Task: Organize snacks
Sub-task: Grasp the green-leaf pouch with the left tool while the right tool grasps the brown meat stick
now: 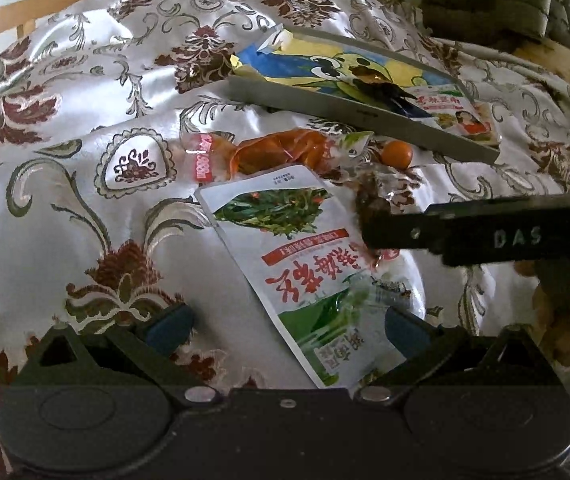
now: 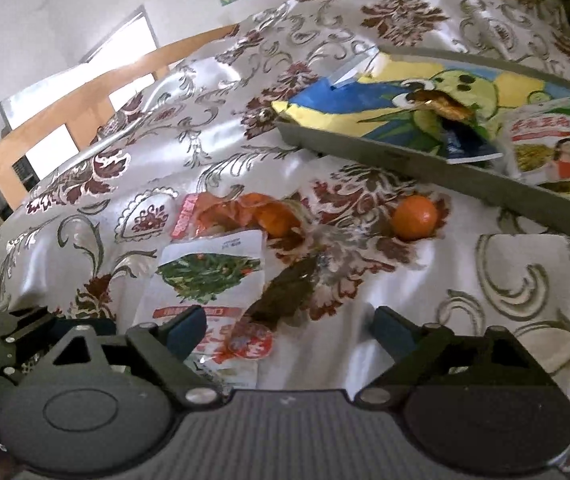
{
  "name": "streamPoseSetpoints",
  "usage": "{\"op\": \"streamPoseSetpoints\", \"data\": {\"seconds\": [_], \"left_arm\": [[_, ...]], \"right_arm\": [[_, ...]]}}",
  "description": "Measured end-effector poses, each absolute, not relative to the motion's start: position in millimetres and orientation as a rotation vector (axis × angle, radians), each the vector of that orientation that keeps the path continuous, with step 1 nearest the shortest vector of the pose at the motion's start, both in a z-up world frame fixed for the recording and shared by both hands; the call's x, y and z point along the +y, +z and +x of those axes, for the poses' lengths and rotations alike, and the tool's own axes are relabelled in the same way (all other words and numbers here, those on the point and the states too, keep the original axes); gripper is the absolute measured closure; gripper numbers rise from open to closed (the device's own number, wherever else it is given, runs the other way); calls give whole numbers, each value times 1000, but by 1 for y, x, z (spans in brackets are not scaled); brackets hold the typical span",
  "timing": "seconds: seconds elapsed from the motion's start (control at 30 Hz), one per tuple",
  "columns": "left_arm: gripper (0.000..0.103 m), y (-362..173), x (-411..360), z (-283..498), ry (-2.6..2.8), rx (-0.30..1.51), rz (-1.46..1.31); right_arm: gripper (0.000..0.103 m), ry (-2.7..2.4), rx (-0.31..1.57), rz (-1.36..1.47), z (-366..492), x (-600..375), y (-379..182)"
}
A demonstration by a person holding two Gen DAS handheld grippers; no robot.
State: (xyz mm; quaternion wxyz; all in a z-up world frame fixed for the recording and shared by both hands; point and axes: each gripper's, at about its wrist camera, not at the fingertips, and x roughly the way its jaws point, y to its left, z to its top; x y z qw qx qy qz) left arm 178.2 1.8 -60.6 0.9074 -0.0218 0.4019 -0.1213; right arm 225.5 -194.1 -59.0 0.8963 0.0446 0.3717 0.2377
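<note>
- Tray [image 2: 425,162] already holds the cartoon bag [image 2: 405,108] and a small packet [image 2: 549,148].
- Left on the bench: vegetable pouch [image 1: 285,248], orange-filled bag [image 1: 273,152], loose orange [image 2: 413,217], dark-filled wrapper [image 2: 285,292].
- Left tool [image 1: 289,326] and right tool [image 2: 291,330] both spread, holding nothing.

Tabletop [image 2: 485,300]: tray [image 2: 425,166] at upper right of frame, two packets inside. Round fruit [image 2: 413,217] just before tray's near wall. Left of it, clear-wrapped snack [image 2: 245,212], partly under vegetable pouch [image 2: 205,276] at lower centre-left.

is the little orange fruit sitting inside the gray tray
No, the orange fruit lies on the patterned cloth just outside the gray tray.
</note>
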Motion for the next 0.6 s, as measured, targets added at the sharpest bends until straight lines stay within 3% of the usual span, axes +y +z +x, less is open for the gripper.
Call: {"op": "streamPoseSetpoints", "data": {"seconds": [0.2,0.3,0.43,0.6], "left_arm": [[11,-57,19,167,-231,782,-300],[22,-57,26,165,-243,765,-376],[36,-59,33,170,-273,763,-455],[37,-67,34,181,-292,779,-503]], "right_arm": [[16,507,775,120,234,-192,-60],[23,514,778,147,239,-194,-61],[24,521,784,150,240,-191,-63],[24,512,786,163,243,-188,-66]]}}
